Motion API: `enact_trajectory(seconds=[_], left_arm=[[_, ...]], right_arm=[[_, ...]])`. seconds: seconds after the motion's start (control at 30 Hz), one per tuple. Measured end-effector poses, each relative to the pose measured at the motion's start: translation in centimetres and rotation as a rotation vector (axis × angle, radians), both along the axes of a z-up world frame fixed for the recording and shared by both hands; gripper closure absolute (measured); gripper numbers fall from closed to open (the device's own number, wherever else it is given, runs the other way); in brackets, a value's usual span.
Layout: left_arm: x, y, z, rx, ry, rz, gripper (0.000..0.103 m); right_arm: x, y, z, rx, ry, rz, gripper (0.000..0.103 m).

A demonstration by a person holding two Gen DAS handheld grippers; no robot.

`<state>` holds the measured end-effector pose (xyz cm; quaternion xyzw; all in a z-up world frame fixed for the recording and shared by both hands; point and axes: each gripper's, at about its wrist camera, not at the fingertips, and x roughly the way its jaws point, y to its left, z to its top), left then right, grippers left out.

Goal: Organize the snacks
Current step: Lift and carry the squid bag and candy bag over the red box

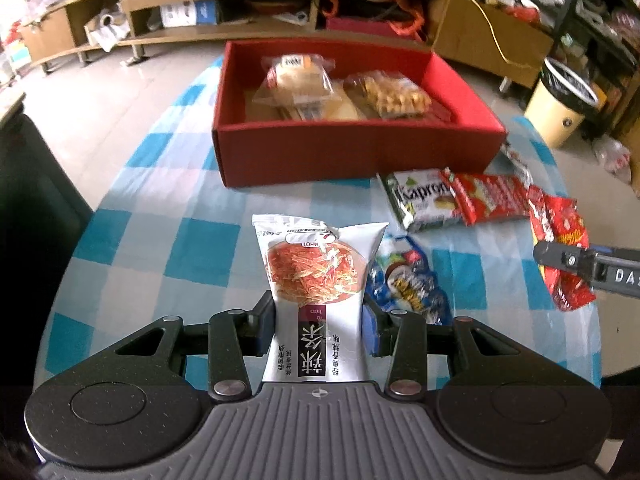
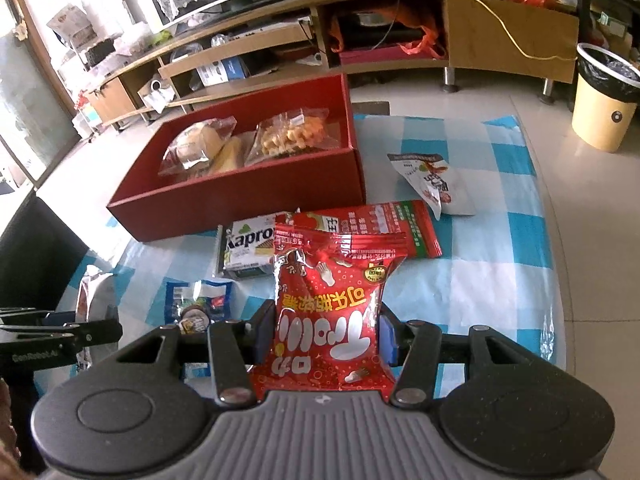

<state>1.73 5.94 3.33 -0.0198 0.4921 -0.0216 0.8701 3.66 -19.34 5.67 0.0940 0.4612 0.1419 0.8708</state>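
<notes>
My left gripper [image 1: 319, 324] is shut on a white snack bag [image 1: 318, 276] with a picture of spicy strips, held above the checked tablecloth. My right gripper [image 2: 326, 330] is shut on a red candy bag [image 2: 328, 312]; it also shows in the left wrist view [image 1: 560, 248]. A red box [image 1: 352, 152] stands beyond, holding clear packets of bread [image 1: 296, 76] and biscuits [image 1: 388, 92]. On the cloth lie a Kapron wafer pack [image 1: 420, 200], a flat red packet [image 1: 492, 196] and a blue bag [image 1: 408, 280].
A white pouch [image 2: 432, 184] lies right of the box [image 2: 248, 196]. A cream waste bin [image 2: 604, 100] stands on the floor at the right. A long wooden TV cabinet [image 2: 360, 40] runs behind the table [image 2: 500, 272]. A dark chair [image 1: 36, 208] is at the left.
</notes>
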Motion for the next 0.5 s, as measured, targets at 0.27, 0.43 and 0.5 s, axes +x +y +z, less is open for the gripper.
enact_trajectory(seconds=[0.27, 0.43, 0.5], left_arm=[[0.3, -0.8, 1.1, 0.001, -0.035, 0.016, 0.053], [1.0, -1.5, 1.4, 0.015, -0.035, 0.010, 0.053], [1.4, -1.7, 1.8, 0.015, -0.041, 0.009, 0.053]], right_arm=[[0.6, 0.4, 1.3, 0.017, -0.031, 0.014, 0.053], [1.4, 1.4, 2.1, -0.004, -0.041, 0.041, 0.053], [1.8, 1.7, 2.5, -0.012, -0.046, 0.051, 0.053]])
